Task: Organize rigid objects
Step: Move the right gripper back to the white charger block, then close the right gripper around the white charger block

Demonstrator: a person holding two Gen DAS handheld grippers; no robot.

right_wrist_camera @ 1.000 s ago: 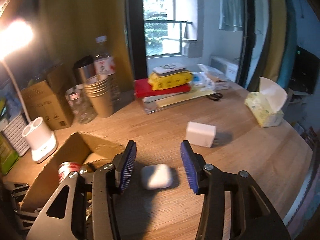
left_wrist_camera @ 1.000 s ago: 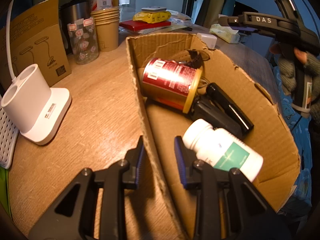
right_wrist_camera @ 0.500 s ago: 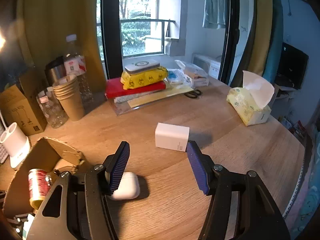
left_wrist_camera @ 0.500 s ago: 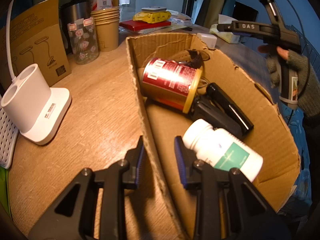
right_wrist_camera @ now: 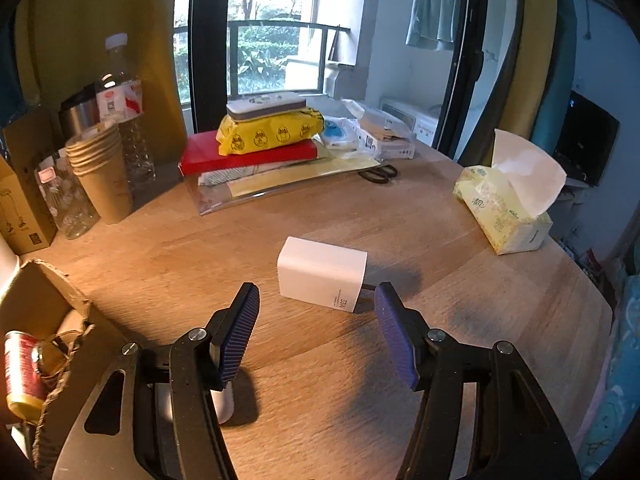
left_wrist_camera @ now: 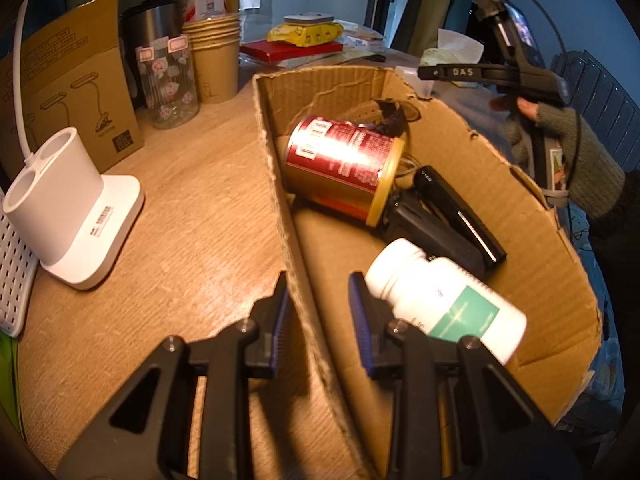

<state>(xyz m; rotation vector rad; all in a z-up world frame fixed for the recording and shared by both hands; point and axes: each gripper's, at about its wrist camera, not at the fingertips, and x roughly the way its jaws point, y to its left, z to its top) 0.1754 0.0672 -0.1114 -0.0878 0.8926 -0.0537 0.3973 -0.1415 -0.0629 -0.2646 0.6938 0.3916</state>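
On the counter (right_wrist_camera: 460, 240), the cardboard box (left_wrist_camera: 520, 208) may slide or tip if the left hand-held gripper (left_wrist_camera: 318, 308), pinching its near wall, loosens, while the right hand-held gripper (right_wrist_camera: 316, 332), spread and empty, could nudge the white charger (right_wrist_camera: 322, 280) lying just ahead instead of straddling it.

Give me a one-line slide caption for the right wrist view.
Open right gripper approaching white charger on wooden table, cardboard box at left.
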